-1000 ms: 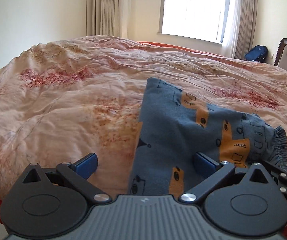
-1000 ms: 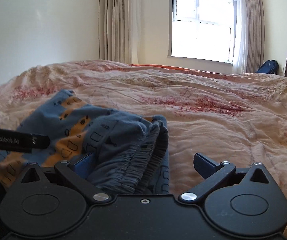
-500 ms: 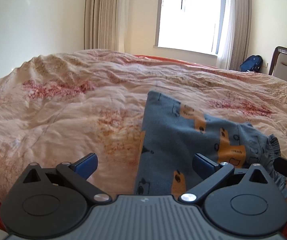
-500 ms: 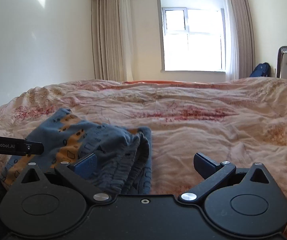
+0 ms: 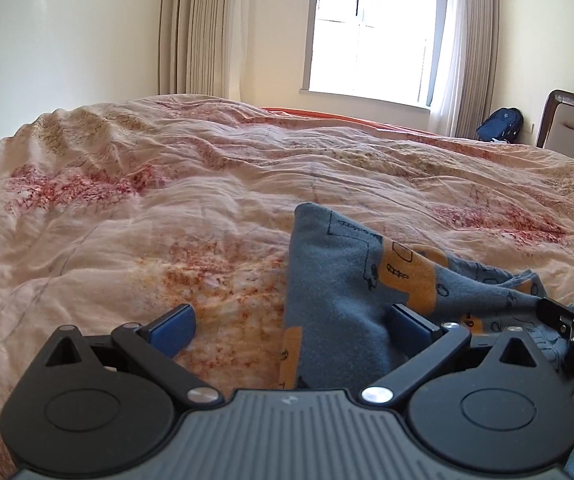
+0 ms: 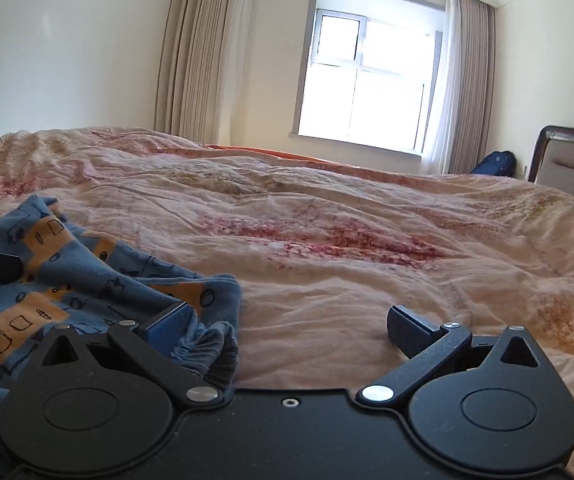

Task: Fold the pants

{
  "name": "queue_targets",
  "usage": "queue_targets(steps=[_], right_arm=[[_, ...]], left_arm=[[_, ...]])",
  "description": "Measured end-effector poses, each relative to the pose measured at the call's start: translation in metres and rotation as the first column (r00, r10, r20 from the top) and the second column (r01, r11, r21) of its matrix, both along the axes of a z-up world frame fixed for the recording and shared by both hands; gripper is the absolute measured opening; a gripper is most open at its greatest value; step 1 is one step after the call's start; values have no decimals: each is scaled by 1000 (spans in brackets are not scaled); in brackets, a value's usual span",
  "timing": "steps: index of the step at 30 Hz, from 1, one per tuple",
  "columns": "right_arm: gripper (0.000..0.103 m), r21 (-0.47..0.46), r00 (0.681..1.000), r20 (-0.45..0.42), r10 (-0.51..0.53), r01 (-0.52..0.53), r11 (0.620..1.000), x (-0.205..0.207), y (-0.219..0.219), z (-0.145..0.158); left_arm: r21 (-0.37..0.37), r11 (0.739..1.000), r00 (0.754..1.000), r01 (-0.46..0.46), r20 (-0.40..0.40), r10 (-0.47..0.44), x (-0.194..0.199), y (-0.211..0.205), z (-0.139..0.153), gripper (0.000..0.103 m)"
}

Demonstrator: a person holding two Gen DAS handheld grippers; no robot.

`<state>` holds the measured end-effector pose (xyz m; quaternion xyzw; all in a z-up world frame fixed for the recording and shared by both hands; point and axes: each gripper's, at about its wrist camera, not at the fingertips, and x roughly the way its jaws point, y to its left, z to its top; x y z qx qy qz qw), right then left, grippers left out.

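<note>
The blue pants (image 5: 339, 300) lie bunched on the bed cover (image 5: 147, 216); both the left gripper (image 5: 293, 322) and right gripper (image 6: 287, 320) have jaws spread wide, holding nothing; pinch an edge firmly, then pull it flat.

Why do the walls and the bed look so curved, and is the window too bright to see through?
Left wrist view: the lens bends the bed, and the window is washed out. Right wrist view: same curve, dark corners, and the window is equally glaring.
</note>
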<state>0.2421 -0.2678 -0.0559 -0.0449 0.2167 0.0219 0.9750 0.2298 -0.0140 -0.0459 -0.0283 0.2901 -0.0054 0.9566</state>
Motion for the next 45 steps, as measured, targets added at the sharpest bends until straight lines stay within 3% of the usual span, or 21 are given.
queue_targets(steps=[9, 14, 18, 24, 29, 32, 34, 36, 37, 40, 45], right_arm=[[103, 86, 997, 64, 52, -57, 995, -43, 4, 27], [103, 35, 994, -67, 81, -79, 996, -74, 9, 16], [103, 130, 994, -94, 60, -48, 990, -93, -6, 9], [103, 97, 997, -63, 52, -46, 994, -104, 0, 19], [103, 186, 995, -22, 96, -90, 978, -89, -9, 34], [103, 287, 990, -34, 139, -123, 950, -64, -15, 37], [103, 378, 983, -71, 170, -131, 916, -45, -21, 31], [103, 451, 964, -179, 196, -97, 887, -22, -25, 17], [103, 441, 955, -222, 198, -83, 894, -16, -22, 11], [103, 343, 953, -192, 234, -158, 926, -22, -10, 5], [103, 395, 959, -138, 246, -175, 902, -29, -20, -2]], left_arm=[[-27, 1000, 1000, -5, -4, 5, -30, 6, 20, 103], [0, 1000, 999, -5, -48, 5, -55, 13, 12, 103], [-79, 997, 997, -28, -75, 22, -69, 28, 9, 103], [-66, 997, 997, -28, -67, 23, -82, 29, 14, 103], [-52, 999, 999, 8, -34, -9, -62, 29, 27, 103], [-38, 999, 1000, 12, -18, -12, -37, 27, 31, 103], [-46, 999, 999, 17, -46, -20, -19, 26, 26, 103], [-66, 998, 995, 26, -90, -32, -5, 23, 18, 103], [-68, 997, 994, 30, -99, -37, -3, 22, 15, 103], [-13, 999, 995, 53, -84, -53, -5, 15, 9, 103], [-10, 998, 994, 60, -94, -61, -2, 16, 9, 103]])
